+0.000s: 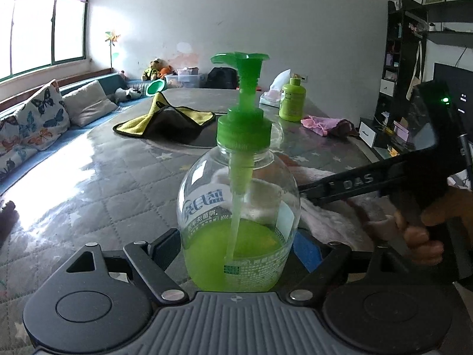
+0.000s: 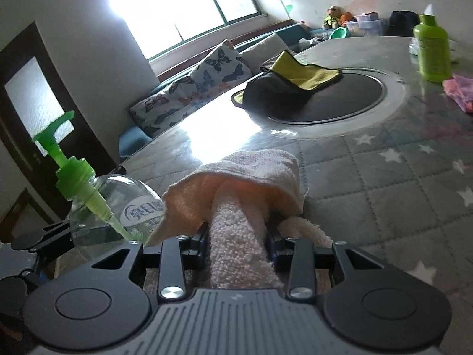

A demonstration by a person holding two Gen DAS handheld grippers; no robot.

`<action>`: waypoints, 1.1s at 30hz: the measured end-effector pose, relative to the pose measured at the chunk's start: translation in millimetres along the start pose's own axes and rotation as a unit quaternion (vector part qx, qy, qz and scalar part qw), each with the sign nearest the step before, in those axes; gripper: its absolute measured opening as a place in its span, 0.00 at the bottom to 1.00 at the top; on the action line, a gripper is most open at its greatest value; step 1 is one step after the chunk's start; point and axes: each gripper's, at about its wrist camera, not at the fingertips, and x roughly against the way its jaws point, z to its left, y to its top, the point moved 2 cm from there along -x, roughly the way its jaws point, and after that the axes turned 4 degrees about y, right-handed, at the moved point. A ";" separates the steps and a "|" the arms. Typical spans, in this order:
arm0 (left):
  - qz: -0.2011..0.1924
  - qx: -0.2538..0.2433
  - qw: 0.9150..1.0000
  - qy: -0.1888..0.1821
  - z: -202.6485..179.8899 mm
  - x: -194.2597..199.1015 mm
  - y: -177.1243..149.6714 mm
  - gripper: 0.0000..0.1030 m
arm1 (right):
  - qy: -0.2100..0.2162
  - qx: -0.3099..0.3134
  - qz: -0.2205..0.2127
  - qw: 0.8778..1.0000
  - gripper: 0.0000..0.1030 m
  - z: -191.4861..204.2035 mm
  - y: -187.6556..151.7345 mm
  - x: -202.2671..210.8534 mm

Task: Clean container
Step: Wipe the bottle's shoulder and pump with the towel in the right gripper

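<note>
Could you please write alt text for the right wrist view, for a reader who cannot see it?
The right gripper clamps a pale pink towel beside a clear pump bottle held by the left gripper, above a quilted table.

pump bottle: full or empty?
Partly full. Green liquid fills only the bottom part of the clear pump bottle; above it, clear.
</note>
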 end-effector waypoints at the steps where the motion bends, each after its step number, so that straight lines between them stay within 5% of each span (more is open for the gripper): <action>1: -0.001 -0.002 1.000 -0.003 0.6 0.2 0.1 0.82 | 0.001 -0.002 -0.002 1.000 0.35 -0.6 -0.3 2.8; 6: -0.010 -0.029 0.999 -0.034 4.1 0.7 -0.7 0.82 | 0.025 -0.015 -0.034 0.999 0.34 0.3 14.1 22.7; 13: -0.013 -0.070 0.995 -0.073 4.9 -8.6 3.7 0.83 | 0.125 -0.042 -0.068 0.989 0.34 16.4 51.4 31.3; 22: -0.021 -0.055 0.995 -0.077 6.3 -12.3 0.3 0.83 | 0.133 -0.098 -0.039 0.986 0.36 -12.5 47.7 -11.0; 33: -0.016 -0.031 0.998 -0.043 0.7 -8.1 0.8 0.84 | 0.064 -0.069 -0.003 0.996 0.36 -23.9 21.5 -23.7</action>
